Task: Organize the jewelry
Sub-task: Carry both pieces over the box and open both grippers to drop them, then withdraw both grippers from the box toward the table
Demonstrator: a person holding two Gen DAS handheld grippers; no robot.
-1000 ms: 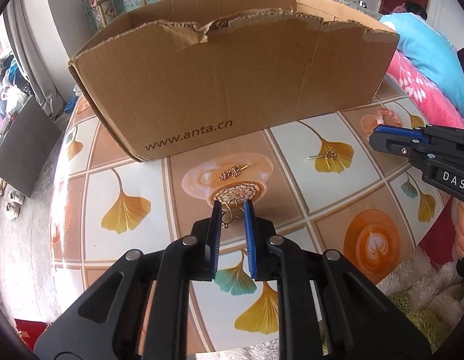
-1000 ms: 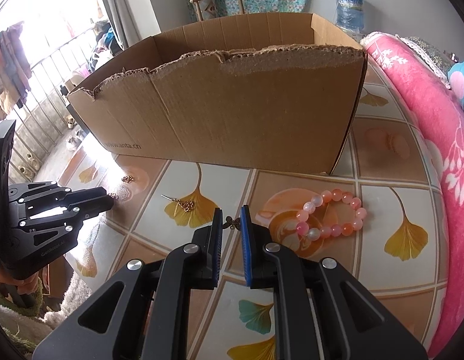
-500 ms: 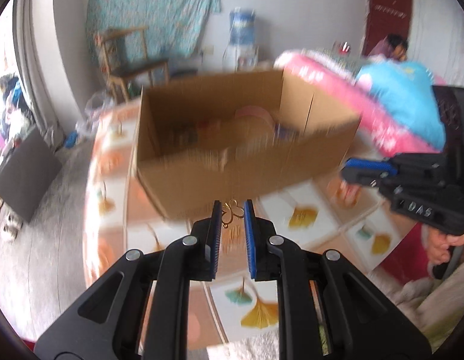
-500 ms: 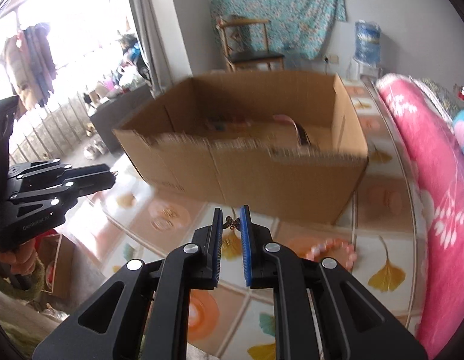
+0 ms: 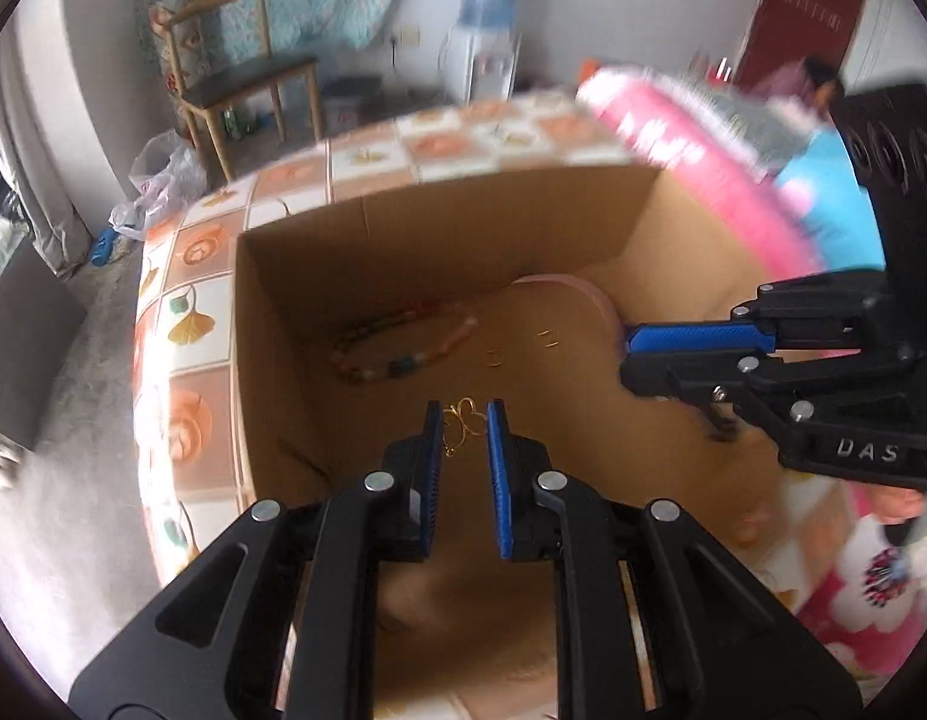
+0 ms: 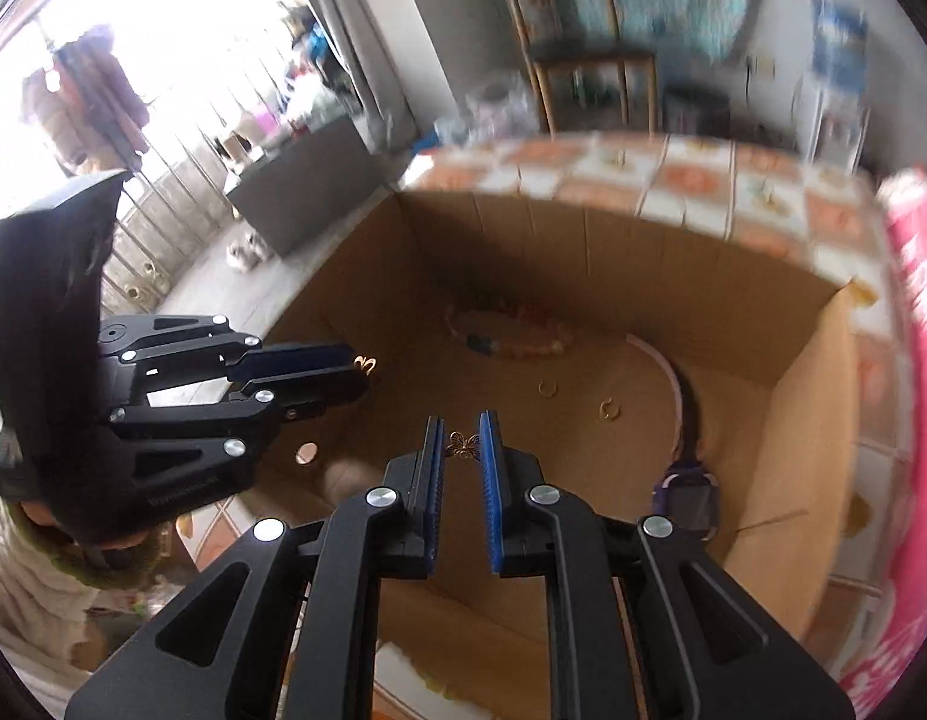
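Both grippers hang over the open cardboard box [image 5: 439, 240] [image 6: 811, 372]. My left gripper [image 5: 465, 415] is shut on a thin gold wire earring [image 5: 461, 427], also seen from the right wrist view as the gold earring [image 6: 365, 364] at the left gripper's tip [image 6: 349, 369]. My right gripper [image 6: 461, 441] is shut on a small gold butterfly piece [image 6: 463, 445]; in the left wrist view the right gripper [image 5: 628, 354] reaches in from the right. On the box floor lie a beaded bracelet [image 5: 403, 345] [image 6: 511, 336], small gold rings [image 5: 544, 335] [image 6: 607, 408], and a purple watch [image 6: 688, 492].
The box stands on a table covered with a leaf-patterned cloth [image 5: 187, 312]. A pink quilt [image 5: 703, 174] lies to the right. A wooden chair [image 5: 235, 72] and a water dispenser [image 5: 484, 30] stand by the far wall. A person's hand in a cream sleeve [image 6: 19, 570] holds the left gripper.
Both grippers rose from the tabletop in front of the box, carrying their gold pieces, and moved forward over the box's open top. The box interior now shows.
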